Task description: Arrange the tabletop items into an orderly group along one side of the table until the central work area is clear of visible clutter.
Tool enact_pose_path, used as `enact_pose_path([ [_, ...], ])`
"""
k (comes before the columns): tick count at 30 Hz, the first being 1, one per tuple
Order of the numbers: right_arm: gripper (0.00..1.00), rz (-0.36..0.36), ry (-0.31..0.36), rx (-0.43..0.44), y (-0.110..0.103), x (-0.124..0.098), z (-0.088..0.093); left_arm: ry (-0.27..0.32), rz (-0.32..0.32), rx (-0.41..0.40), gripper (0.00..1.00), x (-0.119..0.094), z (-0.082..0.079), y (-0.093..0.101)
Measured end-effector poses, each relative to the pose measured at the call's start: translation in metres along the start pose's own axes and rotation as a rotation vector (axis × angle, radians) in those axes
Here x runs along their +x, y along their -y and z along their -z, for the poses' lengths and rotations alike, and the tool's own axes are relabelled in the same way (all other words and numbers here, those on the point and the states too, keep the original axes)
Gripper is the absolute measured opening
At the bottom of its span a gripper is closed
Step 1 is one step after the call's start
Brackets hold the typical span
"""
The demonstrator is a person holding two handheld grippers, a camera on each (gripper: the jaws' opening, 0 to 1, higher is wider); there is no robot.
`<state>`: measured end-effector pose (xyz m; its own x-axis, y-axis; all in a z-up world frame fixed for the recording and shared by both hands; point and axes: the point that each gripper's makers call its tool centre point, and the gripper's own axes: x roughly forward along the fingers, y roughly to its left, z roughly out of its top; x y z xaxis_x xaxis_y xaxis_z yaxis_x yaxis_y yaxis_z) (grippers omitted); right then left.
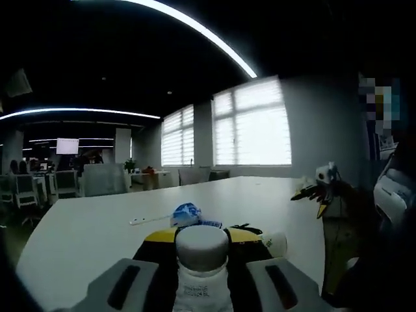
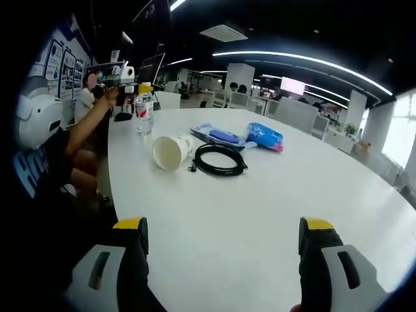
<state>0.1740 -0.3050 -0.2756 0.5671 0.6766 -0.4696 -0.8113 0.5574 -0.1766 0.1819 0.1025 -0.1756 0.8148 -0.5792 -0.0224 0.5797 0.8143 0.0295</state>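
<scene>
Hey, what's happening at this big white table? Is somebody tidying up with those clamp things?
A person is working with two hand-held grippers. The left gripper is closed around a white-capped bottle. The right gripper hangs open over the bare white table, holding nothing. Further along the table lie a tipped-over paper cup, a coiled black cable, a blue packet and a flat blue pouch, with a water bottle standing behind them.
</scene>
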Motion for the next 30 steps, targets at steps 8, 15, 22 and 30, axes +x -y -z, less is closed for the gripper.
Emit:
enact_pose_path([
  [8, 0.93, 0.001, -0.003, 0.006, -0.001, 0.0, 0.002, 0.004, 0.012, -0.008, 0.23, 0.0, -0.001, 0.002],
  [15, 0.93, 0.007, 0.001, 0.005, 0.001, -0.003, 0.001, 0.011, 0.021, -0.025, 0.23, -0.001, -0.001, 0.0],
  [22, 0.93, 0.01, -0.001, 0.012, 0.0, -0.004, 0.004, 0.005, 0.028, -0.026, 0.23, 0.0, -0.001, -0.002],
  [30, 0.93, 0.012, 0.006, 0.009, 0.001, -0.006, 0.002, 0.048, 0.076, -0.035, 0.23, 0.001, -0.018, 0.003],
])
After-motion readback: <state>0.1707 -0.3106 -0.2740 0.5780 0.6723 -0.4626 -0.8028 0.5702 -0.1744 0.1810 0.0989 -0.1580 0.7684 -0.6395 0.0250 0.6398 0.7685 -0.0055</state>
